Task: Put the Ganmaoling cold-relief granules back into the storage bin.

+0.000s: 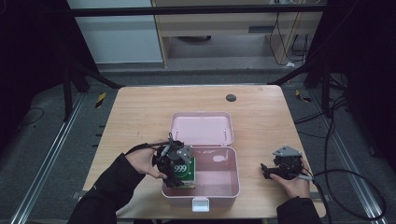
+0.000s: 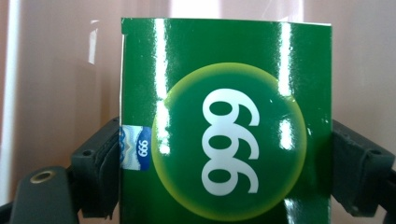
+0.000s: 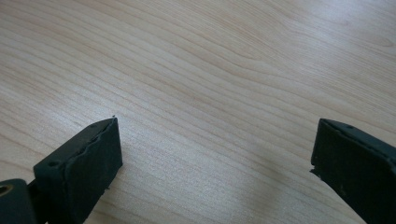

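Pink plastic forms the open case point(image 1: 212, 186) lying on the wooden table point(image 1: 140, 116), its lid point(image 1: 201, 128) folded back flat away from the person. The left tongs point(image 1: 175, 175) are clamped on the two side edges of a glossy green box point(image 2: 224, 130) (marked "999" in white), holding it at the case's left end. The right tongs point(image 1: 267, 171) rest on the table to the right of the case, jaws wide apart and holding nothing.
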The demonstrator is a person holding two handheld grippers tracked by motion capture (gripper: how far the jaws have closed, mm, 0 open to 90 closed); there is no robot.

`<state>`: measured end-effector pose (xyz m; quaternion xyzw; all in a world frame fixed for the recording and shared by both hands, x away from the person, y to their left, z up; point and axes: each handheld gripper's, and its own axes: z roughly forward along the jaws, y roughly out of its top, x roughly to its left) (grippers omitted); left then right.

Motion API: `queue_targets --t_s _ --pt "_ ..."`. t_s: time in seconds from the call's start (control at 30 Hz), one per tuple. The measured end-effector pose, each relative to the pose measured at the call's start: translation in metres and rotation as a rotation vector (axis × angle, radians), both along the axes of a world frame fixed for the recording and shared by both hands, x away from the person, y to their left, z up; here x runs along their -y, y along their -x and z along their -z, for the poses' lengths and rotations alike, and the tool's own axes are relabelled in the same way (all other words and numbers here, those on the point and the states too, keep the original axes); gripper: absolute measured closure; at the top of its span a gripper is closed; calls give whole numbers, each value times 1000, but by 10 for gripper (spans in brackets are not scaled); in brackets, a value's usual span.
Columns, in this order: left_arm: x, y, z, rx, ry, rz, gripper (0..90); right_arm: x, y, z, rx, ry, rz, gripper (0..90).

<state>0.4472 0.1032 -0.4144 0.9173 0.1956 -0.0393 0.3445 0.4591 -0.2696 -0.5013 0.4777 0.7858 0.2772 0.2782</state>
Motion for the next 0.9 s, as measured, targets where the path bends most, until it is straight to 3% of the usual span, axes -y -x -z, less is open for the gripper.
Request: queue_targets --t_s 0.07,0.2,0.37,0.43,0.53,0.63,0.67,0.7,0.73,0.9 --pt "-1 -1 -3 -3 4 8 114 0 0 0 -2 1 0 20" --pt "-2 3 -14 -3 85 -51 119 0 0 0 -1 2 1 19" --pt "-10 2 -31 52 78 -5 144 0 0 0 -1 3 3 19" --pt "-18 4 -46 83 131 -25 172 1 0 0 2 0 8 19" --pt "-30 4 -61 119 159 -48 201 1 0 -1 4 0 13 19" --pt "-42 6 -73 122 239 -133 235 2 0 -1 6 2 13 21" --pt "-42 6 -73 122 239 -133 246 2 0 -1 6 2 13 21" --pt "-46 10 -75 103 341 -251 257 2 0 -2 8 5 14 21" --pt "-48 11 -75 103 373 -299 265 2 0 -2 8 4 14 21" --pt "-75 10 -70 133 388 -369 313 3 1 -3 22 -1 20 27"
